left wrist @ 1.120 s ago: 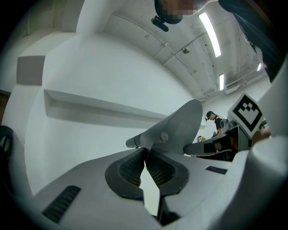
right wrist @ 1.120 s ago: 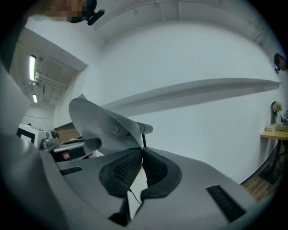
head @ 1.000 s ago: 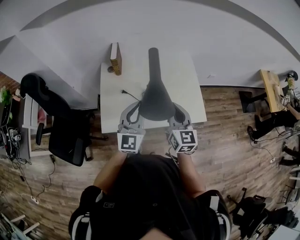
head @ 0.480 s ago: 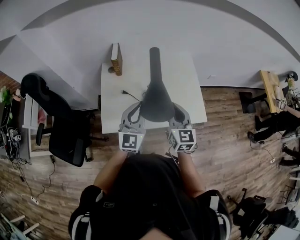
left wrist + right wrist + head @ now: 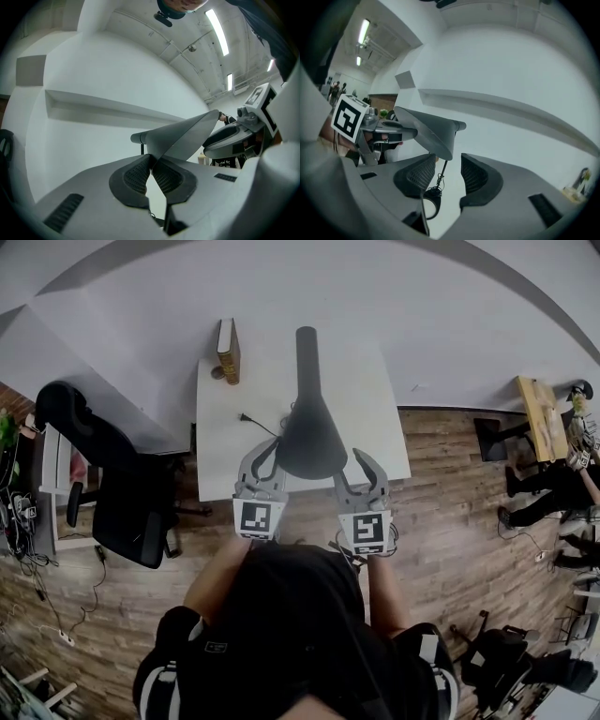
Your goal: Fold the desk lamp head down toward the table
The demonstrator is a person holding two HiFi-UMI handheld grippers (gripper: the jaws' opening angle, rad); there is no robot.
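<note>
Pinching the rim of the lamp head (image 5: 309,442), the left tool (image 5: 151,161) is clamping down tight, while the right tool (image 5: 444,171) has just been opening its jaws, pads sitting off the rim. Lamp's standing on the tabletop (image 5: 225,432), head hovering between both tools.

Right tongs (image 5: 447,171) have opened off lamp head (image 5: 307,442).

Evenly bright, lit softly from ceiling strip lights (image 5: 217,32); only faint shadows on the white table (image 5: 370,418). Heavily fisheye-bent, fading to black in both gripper views' corners, edges slightly soft.
</note>
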